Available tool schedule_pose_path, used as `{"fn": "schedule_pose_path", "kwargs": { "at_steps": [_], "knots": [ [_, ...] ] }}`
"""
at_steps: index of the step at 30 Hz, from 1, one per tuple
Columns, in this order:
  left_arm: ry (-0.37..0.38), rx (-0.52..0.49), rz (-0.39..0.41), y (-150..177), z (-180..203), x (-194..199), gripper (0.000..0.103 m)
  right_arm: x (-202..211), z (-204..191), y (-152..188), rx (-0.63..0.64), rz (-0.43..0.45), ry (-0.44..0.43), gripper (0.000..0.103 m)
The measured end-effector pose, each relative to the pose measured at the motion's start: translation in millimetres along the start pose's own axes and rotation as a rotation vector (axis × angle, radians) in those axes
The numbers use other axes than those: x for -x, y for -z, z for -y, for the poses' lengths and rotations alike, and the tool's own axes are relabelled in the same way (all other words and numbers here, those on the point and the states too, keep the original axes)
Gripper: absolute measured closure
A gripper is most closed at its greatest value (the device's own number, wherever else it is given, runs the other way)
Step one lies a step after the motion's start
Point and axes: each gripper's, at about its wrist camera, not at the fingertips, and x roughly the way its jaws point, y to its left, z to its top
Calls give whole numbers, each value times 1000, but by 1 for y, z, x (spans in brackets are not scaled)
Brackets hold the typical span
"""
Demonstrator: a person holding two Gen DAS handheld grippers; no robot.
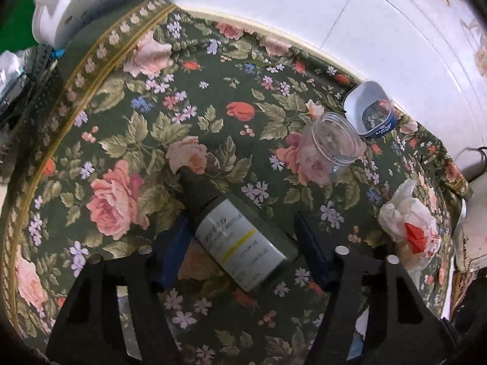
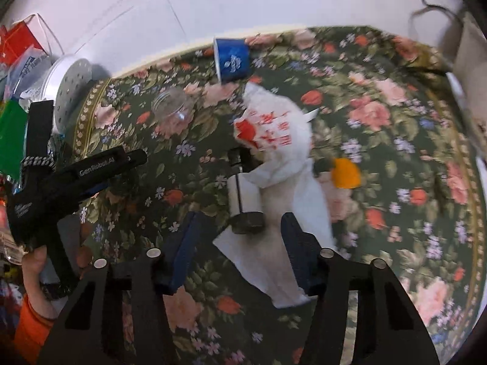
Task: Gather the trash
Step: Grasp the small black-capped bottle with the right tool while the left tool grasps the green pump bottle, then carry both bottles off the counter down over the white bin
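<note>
- My left gripper (image 1: 240,240) points down at a table with a dark green flower cloth (image 1: 127,140) on it.
- A small dark bottle with a white label (image 1: 240,237) lies tilted on the cloth, right between my left fingers.
- The left blue pad (image 1: 175,249) is right up against the bottle's side. The other pad (image 1: 313,252) is not touching it, so my left gripper is loose and is not squeezing the bottle.
- A clear plastic jar (image 1: 330,149) lies on its side farther off. Just behind it a blue and white cup (image 1: 369,112) is tipped over near the table's edge.
- A crumpled white bag with red print (image 1: 409,225) sits on the cloth, off to the right of the bottle.
- My right gripper (image 2: 240,243) points down at the same cloth.
- Between my right fingers lies a second small bottle with a white label and a dark end (image 2: 246,203). It rests on a white paper napkin (image 2: 283,258).
- There is a gap on each side of this bottle, so my right gripper is loose too and holds nothing.
- In the right view the white bag (image 2: 274,127) is just past this bottle. A little orange thing (image 2: 345,173) is beside the napkin.
- The blue cup (image 2: 232,59) lies at the far edge, and the clear jar (image 2: 172,106) is near it.
- At the left of the right view I see my other hand (image 2: 35,270) in an orange sleeve (image 2: 29,331).
- A round white thing with holes (image 2: 71,91) stands at the table's far left.
</note>
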Motion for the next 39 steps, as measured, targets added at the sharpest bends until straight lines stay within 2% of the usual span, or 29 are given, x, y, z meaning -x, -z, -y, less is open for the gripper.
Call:
{"fn": "schedule_pose_path", "kwargs": {
  "at_steps": [4, 10, 13, 19, 25, 30, 39],
  "knots": [
    [-2, -42, -1, 6, -4, 5, 40, -18, -1, -4, -1, -29, -6, 63],
    [-16, -135, -12, 24, -13, 15, 40, -31, -2, -7, 14, -37, 19, 68],
    [-12, -177, -16, 32, -14, 20, 40, -35, -4, -6, 25, -34, 42, 77],
    [9, -236, 7, 45, -9, 45, 41, -18, -7, -1, 28, -1, 19, 77],
    [32, -285, 78, 57, 14, 91, 41, 27, -13, 8, 50, 55, -12, 78],
    [67, -262, 139, 72, 29, 138, 41, 81, -10, 20, 79, 131, -38, 78],
    [64, -237, 281, 124, 51, 228, 41, 175, -6, 50, 161, 270, -79, 77]
  ]
}}
